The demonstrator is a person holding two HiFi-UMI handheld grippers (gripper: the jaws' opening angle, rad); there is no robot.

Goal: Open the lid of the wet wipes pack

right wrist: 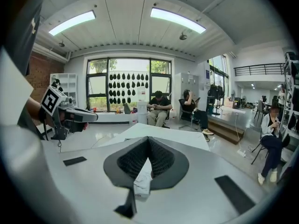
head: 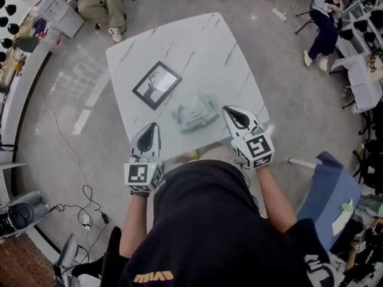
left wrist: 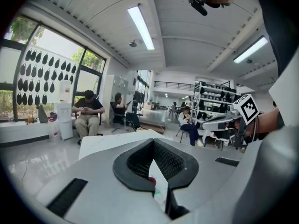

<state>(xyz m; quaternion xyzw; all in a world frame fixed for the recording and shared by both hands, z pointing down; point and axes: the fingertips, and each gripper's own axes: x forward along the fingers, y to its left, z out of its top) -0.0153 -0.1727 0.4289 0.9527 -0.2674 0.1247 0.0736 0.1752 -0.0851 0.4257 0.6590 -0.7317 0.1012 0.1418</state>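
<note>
The wet wipes pack [head: 194,112], pale green-white with its lid flat on top, lies near the front middle of the white marble table [head: 203,40]. My left gripper [head: 151,129] hovers over the table's front edge, left of the pack and apart from it, its jaws shut with nothing held. To the pack's right my right gripper [head: 230,111] is also shut and empty, its tip close to the pack's right end. In the left gripper view the shut jaws [left wrist: 153,143] point level across the room. The right gripper view shows shut jaws [right wrist: 148,139] too, with a white sliver below their slot.
A black picture frame [head: 157,84] lies on the table, left of and behind the pack. A blue chair [head: 326,190] stands at my right. Cables [head: 84,211] trail over the floor at the left. Seated people [head: 105,5] are beyond the table's far corners.
</note>
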